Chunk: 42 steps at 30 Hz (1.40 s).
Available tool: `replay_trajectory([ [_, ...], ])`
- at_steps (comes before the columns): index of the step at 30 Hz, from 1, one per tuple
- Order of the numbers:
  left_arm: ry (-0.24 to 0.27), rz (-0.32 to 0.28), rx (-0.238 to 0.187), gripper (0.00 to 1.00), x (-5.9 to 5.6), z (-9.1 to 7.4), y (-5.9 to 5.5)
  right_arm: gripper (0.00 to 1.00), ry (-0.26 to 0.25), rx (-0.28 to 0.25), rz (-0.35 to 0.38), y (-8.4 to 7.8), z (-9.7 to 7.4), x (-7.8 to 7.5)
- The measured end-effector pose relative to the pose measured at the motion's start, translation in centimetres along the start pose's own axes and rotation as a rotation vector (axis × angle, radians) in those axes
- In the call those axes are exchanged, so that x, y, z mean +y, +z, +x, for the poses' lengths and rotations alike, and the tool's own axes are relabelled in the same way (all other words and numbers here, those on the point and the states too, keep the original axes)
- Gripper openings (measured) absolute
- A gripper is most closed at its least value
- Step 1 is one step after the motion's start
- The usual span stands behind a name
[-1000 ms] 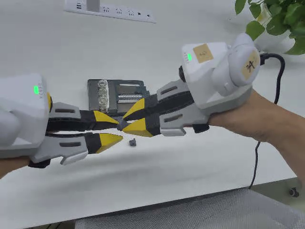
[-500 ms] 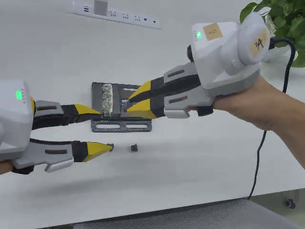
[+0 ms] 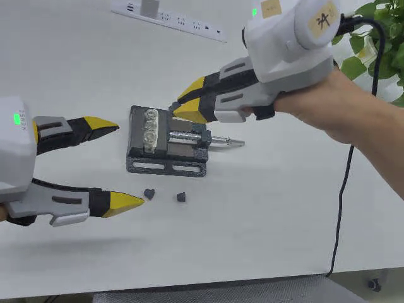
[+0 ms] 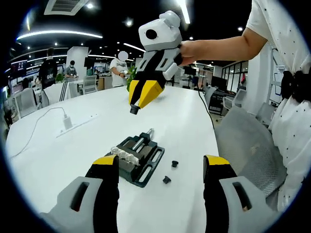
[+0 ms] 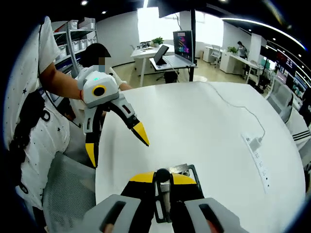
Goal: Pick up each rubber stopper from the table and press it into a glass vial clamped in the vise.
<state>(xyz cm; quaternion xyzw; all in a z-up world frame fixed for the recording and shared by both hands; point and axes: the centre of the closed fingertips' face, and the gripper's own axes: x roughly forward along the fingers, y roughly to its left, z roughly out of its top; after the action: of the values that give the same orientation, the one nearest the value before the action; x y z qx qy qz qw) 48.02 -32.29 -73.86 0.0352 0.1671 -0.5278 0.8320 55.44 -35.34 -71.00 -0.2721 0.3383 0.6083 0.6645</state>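
Your right tool point(image 3: 175, 108) is pressed together on a dark rubber stopper point(image 5: 163, 175) at its tips, raised in the air by the vise point(image 3: 169, 156), where the glass vials point(image 3: 151, 128) stand clamped in a row. Your left tool point(image 3: 129, 164) is spread wide, just left of the vise. A loose stopper point(image 3: 149, 194) and a second loose stopper point(image 3: 180, 197) lie on the white table point(image 3: 265, 214) in front of the vise.

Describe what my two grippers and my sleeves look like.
Both the left gripper and right gripper have white bodies, grey-and-black jaws with yellow tips, and a green light each. The right carries tan handwritten stickers and a black cable. You wear a white short-sleeved star-print shirt.
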Motion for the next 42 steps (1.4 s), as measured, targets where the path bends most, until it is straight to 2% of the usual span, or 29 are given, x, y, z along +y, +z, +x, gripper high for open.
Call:
replay_trajectory([
  [8,0.005,-0.011,-0.004,0.8,0.1,-0.1,-0.7,0.06,-0.002,0.108,-0.058,-0.8,2.4,-2.8],
  [9,0.006,-0.011,-0.006,0.81,0.1,-0.1,-0.8,0.06,0.001,0.116,-0.062,-0.8,2.6,-2.9],
  [11,0.008,0.002,-0.04,0.85,0.1,-0.2,-0.4,0.06,0.014,0.144,-0.073,-1.1,3.5,-3.2],
  [13,0.009,-0.014,-0.04,0.88,0.3,-0.2,-0.6,0.06,0.01,0.191,-0.111,-1.8,4.2,-3.7],
  [17,0.01,-0.009,-0.043,0.93,0.5,-0.1,-0.8,0.06,0.022,0.207,-0.106,-2.1,5.2,-4.0],
  [20,0.009,-0.007,-0.046,0.95,0.7,-0.1,-1.1,0.06,0.028,0.243,-0.13,-2.8,6.0,-4.2],
  [29,0.009,-0.018,-0.041,0.99,1.1,0.0,-1.4,0.06,0.048,0.282,-0.137,-3.8,7.9,-4.6],
  [42,0.0,-0.022,-0.044,0.98,1.2,0.0,-1.3,0.06,0.058,0.306,-0.142,-3.9,8.0,-4.3],
])
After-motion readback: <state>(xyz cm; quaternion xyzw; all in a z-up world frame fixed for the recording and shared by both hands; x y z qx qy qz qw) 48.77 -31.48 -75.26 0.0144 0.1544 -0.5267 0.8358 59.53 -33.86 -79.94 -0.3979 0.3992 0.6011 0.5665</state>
